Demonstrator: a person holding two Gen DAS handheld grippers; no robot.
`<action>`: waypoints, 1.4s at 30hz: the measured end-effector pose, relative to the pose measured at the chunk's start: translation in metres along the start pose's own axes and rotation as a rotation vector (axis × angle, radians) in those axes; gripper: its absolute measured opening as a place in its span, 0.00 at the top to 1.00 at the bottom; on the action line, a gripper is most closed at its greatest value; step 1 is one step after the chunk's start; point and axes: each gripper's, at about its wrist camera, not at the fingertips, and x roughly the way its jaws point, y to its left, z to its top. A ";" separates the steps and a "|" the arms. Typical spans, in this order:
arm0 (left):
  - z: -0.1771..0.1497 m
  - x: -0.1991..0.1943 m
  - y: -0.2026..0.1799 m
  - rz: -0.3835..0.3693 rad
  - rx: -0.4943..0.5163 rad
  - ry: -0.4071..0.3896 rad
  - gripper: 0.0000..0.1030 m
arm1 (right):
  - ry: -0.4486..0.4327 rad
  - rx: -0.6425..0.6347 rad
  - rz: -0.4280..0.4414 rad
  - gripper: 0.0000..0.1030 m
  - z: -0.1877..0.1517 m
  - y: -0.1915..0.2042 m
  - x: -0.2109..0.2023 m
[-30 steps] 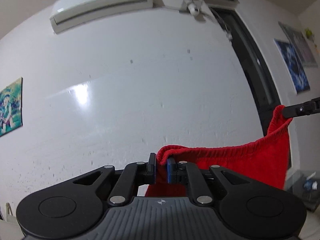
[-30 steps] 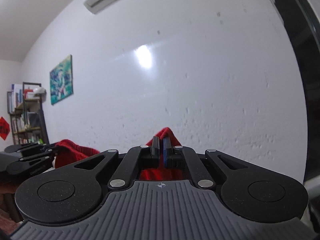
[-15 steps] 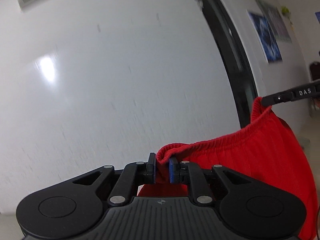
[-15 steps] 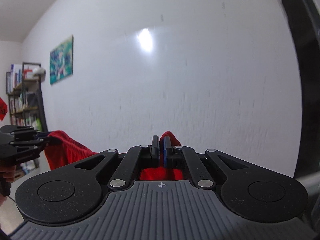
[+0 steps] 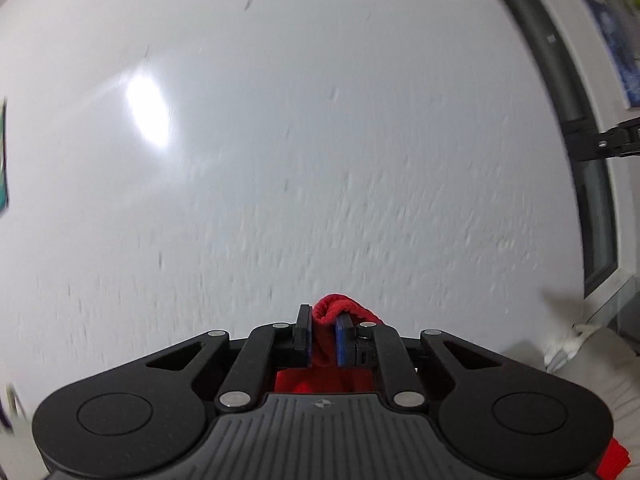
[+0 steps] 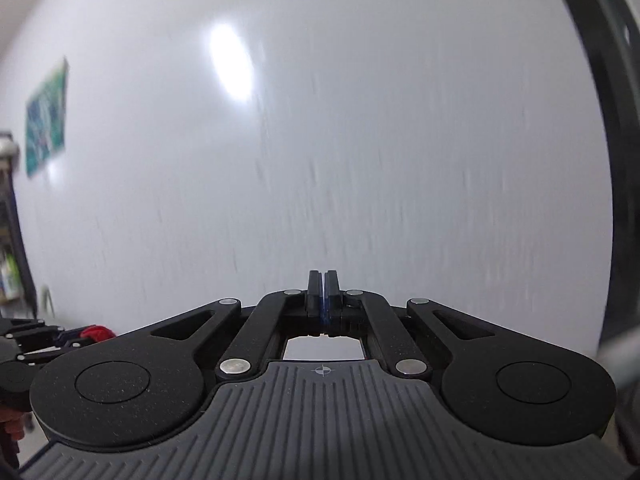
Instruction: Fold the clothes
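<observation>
Left black two-finger gripper (image 5: pixel 323 334) is clamped on a bunched edge of the red knit garment (image 5: pixel 334 312), and you can see the ribbed hem poking up between its blue-padded fingers (image 5: pixel 342 338). More red cloth hangs down below the fingers, and a bit peeks out at the lower right corner of the left wrist view. Right black two-finger gripper (image 6: pixel 323 294) has its fingers pressed flat together with nothing between them, just the wall showing through the gap underneath. So the garment is hanging off the left one only.

From the right wrist view the left gripper sits way off at the lower left edge with a bit of red fabric at it. From the left view the right gripper's dark tip pokes in at the far right edge.

Both point at a plain white wall (image 5: pixel 320 140) with a bright light glare (image 6: pixel 232 64). A dark door frame (image 6: pixel 600 140) runs down the right, and a green framed picture (image 6: pixel 46 120) hangs at the left. Everything's pretty motion-blurred.
</observation>
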 end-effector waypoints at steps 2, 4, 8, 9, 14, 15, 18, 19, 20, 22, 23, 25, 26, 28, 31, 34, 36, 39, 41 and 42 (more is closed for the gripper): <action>-0.002 -0.017 -0.015 -0.069 0.008 -0.017 0.89 | 0.044 -0.030 0.028 1.00 -0.028 0.001 -0.009; -0.023 -0.029 -0.042 -0.172 -0.004 0.015 0.89 | 0.092 -0.058 0.055 1.00 -0.058 0.002 -0.018; -0.062 -0.066 -0.093 -0.333 -0.001 0.083 0.89 | 0.305 -0.056 0.086 1.00 -0.165 -0.003 -0.028; -0.074 -0.083 -0.106 -0.380 -0.005 0.094 0.89 | 0.344 -0.047 0.087 1.00 -0.187 -0.006 -0.031; -0.179 -0.145 -0.163 -0.539 -0.053 0.299 0.89 | 0.487 0.021 0.060 0.96 -0.273 -0.042 -0.079; -0.211 -0.150 -0.176 -0.557 -0.057 0.365 0.89 | 0.519 0.027 0.061 0.95 -0.283 -0.050 -0.087; -0.293 -0.158 -0.200 -0.581 -0.102 0.548 0.89 | 0.716 0.024 0.064 0.93 -0.359 -0.058 -0.101; -0.321 -0.160 -0.205 -0.585 -0.125 0.609 0.89 | 0.778 0.024 0.062 0.92 -0.383 -0.059 -0.105; -0.332 -0.162 -0.209 -0.590 -0.136 0.632 0.89 | 0.838 0.026 0.059 0.91 -0.407 -0.061 -0.110; -0.346 -0.167 -0.218 -0.632 -0.162 0.664 0.89 | 0.926 0.040 0.055 0.90 -0.445 -0.069 -0.124; -0.351 -0.171 -0.222 -0.664 -0.174 0.674 0.89 | 0.968 0.050 0.055 0.89 -0.464 -0.073 -0.131; -0.358 -0.187 -0.227 -0.722 -0.170 0.682 0.89 | 1.018 0.077 0.066 0.87 -0.488 -0.070 -0.125; -0.369 -0.202 -0.230 -0.733 -0.160 0.683 0.89 | 1.042 0.088 0.074 0.87 -0.499 -0.069 -0.122; -0.380 -0.205 -0.245 -0.759 -0.121 0.695 0.89 | 1.067 0.078 0.107 0.86 -0.503 -0.057 -0.110; -0.398 -0.194 -0.257 -0.771 -0.155 0.709 0.89 | 1.090 0.062 0.166 0.62 -0.495 -0.037 -0.088; -0.408 -0.181 -0.257 -0.768 -0.194 0.711 0.89 | 1.115 0.048 0.237 0.46 -0.495 -0.020 -0.062; -0.409 -0.182 -0.255 -0.772 -0.208 0.717 0.89 | 1.133 0.039 0.264 0.42 -0.498 -0.018 -0.058; -0.410 -0.184 -0.252 -0.788 -0.223 0.719 0.89 | 1.164 0.001 0.308 0.39 -0.509 -0.004 -0.043; -0.414 -0.185 -0.257 -0.799 -0.227 0.716 0.89 | 1.171 -0.039 0.314 0.36 -0.517 0.010 -0.033; -0.417 -0.185 -0.261 -0.804 -0.229 0.714 0.89 | 1.171 -0.050 0.315 0.36 -0.518 0.015 -0.030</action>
